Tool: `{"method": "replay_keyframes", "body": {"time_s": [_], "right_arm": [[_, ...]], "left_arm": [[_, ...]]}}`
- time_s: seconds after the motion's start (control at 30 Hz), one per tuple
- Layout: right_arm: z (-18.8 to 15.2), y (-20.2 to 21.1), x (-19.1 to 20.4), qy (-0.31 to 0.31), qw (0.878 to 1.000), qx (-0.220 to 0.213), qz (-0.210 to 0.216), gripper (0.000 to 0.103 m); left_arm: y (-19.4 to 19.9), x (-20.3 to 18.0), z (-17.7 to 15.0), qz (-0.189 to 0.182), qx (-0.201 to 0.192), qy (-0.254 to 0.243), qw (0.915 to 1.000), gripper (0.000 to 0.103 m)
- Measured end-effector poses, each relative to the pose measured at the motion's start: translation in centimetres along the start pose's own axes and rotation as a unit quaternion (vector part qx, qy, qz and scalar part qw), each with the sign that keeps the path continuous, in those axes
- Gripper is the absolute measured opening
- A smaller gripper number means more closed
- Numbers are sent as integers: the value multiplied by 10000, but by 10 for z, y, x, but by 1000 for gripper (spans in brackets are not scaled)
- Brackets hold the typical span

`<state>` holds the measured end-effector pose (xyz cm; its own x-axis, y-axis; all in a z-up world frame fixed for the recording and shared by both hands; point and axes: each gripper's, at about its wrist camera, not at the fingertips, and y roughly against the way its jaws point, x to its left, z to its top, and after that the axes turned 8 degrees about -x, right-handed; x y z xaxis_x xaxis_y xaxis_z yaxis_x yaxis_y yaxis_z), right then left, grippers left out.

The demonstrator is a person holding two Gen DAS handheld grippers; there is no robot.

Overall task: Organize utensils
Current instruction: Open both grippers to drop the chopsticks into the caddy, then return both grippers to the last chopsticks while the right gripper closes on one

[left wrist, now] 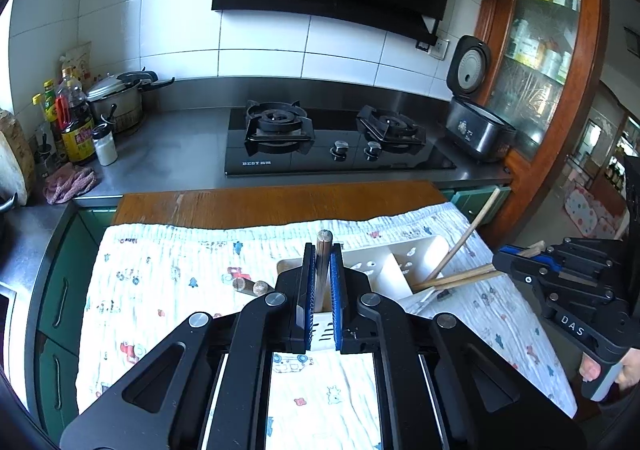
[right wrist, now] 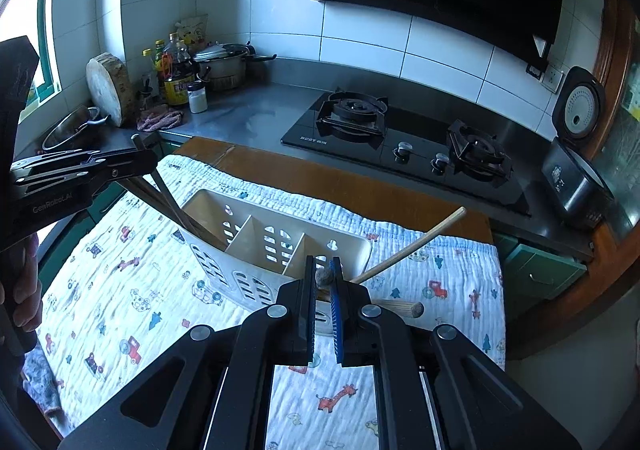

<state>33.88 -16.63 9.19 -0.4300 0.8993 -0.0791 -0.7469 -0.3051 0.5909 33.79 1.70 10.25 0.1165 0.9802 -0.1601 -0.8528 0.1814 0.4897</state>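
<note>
A white slotted utensil holder (right wrist: 256, 250) with three compartments lies on the patterned cloth (right wrist: 120, 290); it also shows in the left wrist view (left wrist: 400, 270). My left gripper (left wrist: 323, 250) is shut on dark chopsticks (left wrist: 322, 266), whose lower ends reach into the holder's left compartment (right wrist: 176, 210). My right gripper (right wrist: 324, 266) is shut on light wooden chopsticks (left wrist: 460, 276), whose tips point into the holder's right compartment. A long wooden stick (right wrist: 412, 246) leans out of the right compartment. More wooden handles (left wrist: 250, 286) lie on the cloth beside the holder.
The cloth covers a wooden board (left wrist: 280, 202) in front of a steel counter with a gas hob (left wrist: 336, 138). A rice cooker (left wrist: 476, 118) stands at the right. Bottles (left wrist: 76, 122), a pot (left wrist: 116, 98) and a rag (left wrist: 68, 182) sit at the left.
</note>
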Motion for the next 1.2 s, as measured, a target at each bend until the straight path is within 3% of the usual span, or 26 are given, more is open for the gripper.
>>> {"method": "replay_keyframes", "body": {"time_s": [0.1, 0.3, 0.63, 0.83, 1.2], "right_arm": [[-1, 2, -2, -25, 10000, -23, -24, 9], [-1, 13, -7, -73, 9998, -186, -31, 23], [-12, 67, -9, -99, 9973, -713, -137, 39], [-30, 93, 1, 32, 9959, -889, -137, 43], [-104, 115, 21, -164, 9968, -777, 133, 44]], "left_arm": [[2, 0, 0, -9, -20, -7, 10000, 10], [14, -3, 2, -23, -185, -29, 9998, 34], [55, -5, 1, 28, -487, 4, 9988, 46], [83, -7, -13, -10, -614, 32, 9981, 49], [126, -4, -70, -32, -577, 173, 9982, 53]]}}
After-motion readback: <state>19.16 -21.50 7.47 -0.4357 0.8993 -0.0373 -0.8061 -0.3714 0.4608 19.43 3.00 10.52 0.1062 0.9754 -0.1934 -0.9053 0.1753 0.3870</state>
